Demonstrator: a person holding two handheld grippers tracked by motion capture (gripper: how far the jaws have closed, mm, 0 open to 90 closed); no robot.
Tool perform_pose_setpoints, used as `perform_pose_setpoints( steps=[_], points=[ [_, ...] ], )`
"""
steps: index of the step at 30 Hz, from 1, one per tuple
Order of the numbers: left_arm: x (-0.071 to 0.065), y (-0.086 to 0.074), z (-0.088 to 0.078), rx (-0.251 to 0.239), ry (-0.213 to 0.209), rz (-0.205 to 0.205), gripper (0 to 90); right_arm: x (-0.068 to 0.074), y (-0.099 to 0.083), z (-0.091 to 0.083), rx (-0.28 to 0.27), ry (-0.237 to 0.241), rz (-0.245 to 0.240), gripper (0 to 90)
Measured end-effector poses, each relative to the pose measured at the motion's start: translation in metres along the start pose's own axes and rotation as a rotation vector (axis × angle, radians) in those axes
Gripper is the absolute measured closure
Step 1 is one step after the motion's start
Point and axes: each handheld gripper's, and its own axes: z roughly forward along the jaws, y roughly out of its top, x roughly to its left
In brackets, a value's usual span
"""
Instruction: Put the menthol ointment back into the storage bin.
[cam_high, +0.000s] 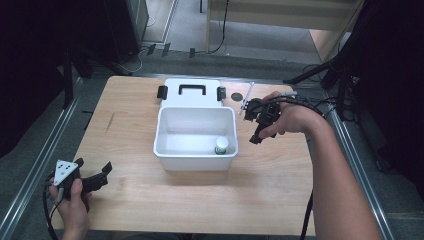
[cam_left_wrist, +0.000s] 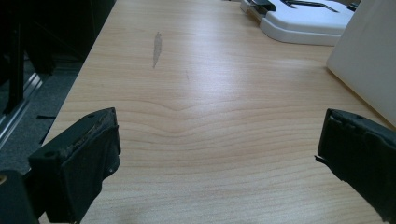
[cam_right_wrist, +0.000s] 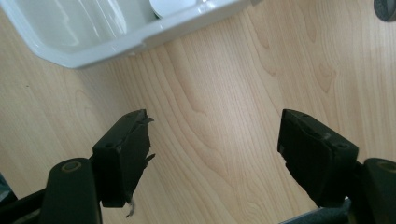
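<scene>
A white plastic box (cam_high: 165, 145) stands open in the middle of the wooden table, and its lid (cam_high: 192, 92), with a black handle and two black clasps, lies flat behind it. Inside the box, in the near right corner, stands a small bottle (cam_high: 221, 146) with a white cap and a green label. My right gripper (cam_high: 256, 136) hovers just right of the box, pointing down at the table. Its jaws are open, with bare wood between them (cam_right_wrist: 215, 149). My left gripper (cam_high: 103, 173) rests at the front left, open and holding nothing (cam_left_wrist: 219, 140).
The box's rim (cam_right_wrist: 93, 46) lies at the top left of the right gripper view, its side wall (cam_left_wrist: 369, 60) at the right of the left gripper view. A small dark round disc (cam_high: 237, 96) sits beside the lid. Metal rails run along both table sides.
</scene>
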Motion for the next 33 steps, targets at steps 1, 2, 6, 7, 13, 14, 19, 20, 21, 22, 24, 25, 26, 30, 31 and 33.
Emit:
perform_pose_setpoints(
  steps=[1, 2, 6, 7, 13, 14, 19, 20, 21, 22, 24, 25, 26, 30, 31, 33],
  points=[
    [0.0, 0.0, 0.0, 0.0, 0.0, 0.0, 0.0, 0.0, -0.004, 0.003, -0.01, 0.004, 0.018, 25.2],
    [0.0, 0.0, 0.0, -0.001, 0.0, 0.0, 0.0, -0.001, -0.007, 0.004, -0.014, 0.003, 0.029, 24.6],
    [0.0, 0.0, 0.0, 0.001, 0.001, 0.001, 0.0, -0.001, -0.02, 0.012, -0.036, -0.001, 0.078, 23.2],
    [0.0, 0.0, 0.0, 0.002, 0.001, 0.001, 0.0, -0.002, -0.023, 0.014, -0.044, -0.004, 0.086, 23.0],
    [0.0, 0.0, 0.0, 0.001, 0.001, 0.003, 0.0, -0.001, -0.04, 0.023, -0.105, -0.022, 0.161, 21.4],
    [0.0, 0.0, 0.0, 0.001, 0.001, 0.004, 0.0, 0.0, -0.044, 0.025, -0.119, -0.023, 0.175, 21.2],
    [0.0, 0.0, 0.0, 0.002, 0.002, 0.005, 0.0, 0.0, -0.058, 0.033, -0.189, -0.056, 0.249, 20.3],
    [0.0, 0.0, 0.0, 0.0, 0.002, 0.004, 0.0, 0.0, -0.062, 0.035, -0.209, -0.065, 0.269, 20.3],
    [0.0, 0.0, 0.0, 0.0, 0.002, 0.004, 0.0, 0.0, -0.065, 0.037, -0.226, -0.073, 0.29, 20.3],
    [0.0, 0.0, 0.0, 0.001, 0.002, 0.005, 0.0, 0.0, -0.068, 0.039, -0.235, -0.076, 0.309, 20.2],
    [-0.001, 0.0, 0.0, 0.001, 0.003, 0.005, 0.0, 0.0, -0.074, 0.043, -0.261, -0.093, 0.339, 20.1],
    [-0.001, 0.0, 0.0, 0.003, 0.003, 0.007, 0.0, -0.001, -0.077, 0.045, -0.273, -0.099, 0.35, 20.1],
    [-0.001, 0.0, 0.0, 0.002, 0.004, 0.008, 0.0, -0.001, -0.08, 0.047, -0.282, -0.107, 0.358, 20.1],
    [-0.001, 0.0, 0.0, 0.003, 0.004, 0.009, 0.0, 0.003, -0.089, 0.054, -0.334, -0.123, 0.397, 19.9],
    [-0.001, 0.0, 0.0, 0.004, 0.003, 0.009, 0.0, 0.005, -0.09, 0.056, -0.344, -0.127, 0.413, 19.6],
    [-0.001, 0.0, 0.0, 0.004, 0.003, 0.009, 0.0, 0.009, -0.095, 0.062, -0.37, -0.144, 0.44, 17.7]
  ],
)
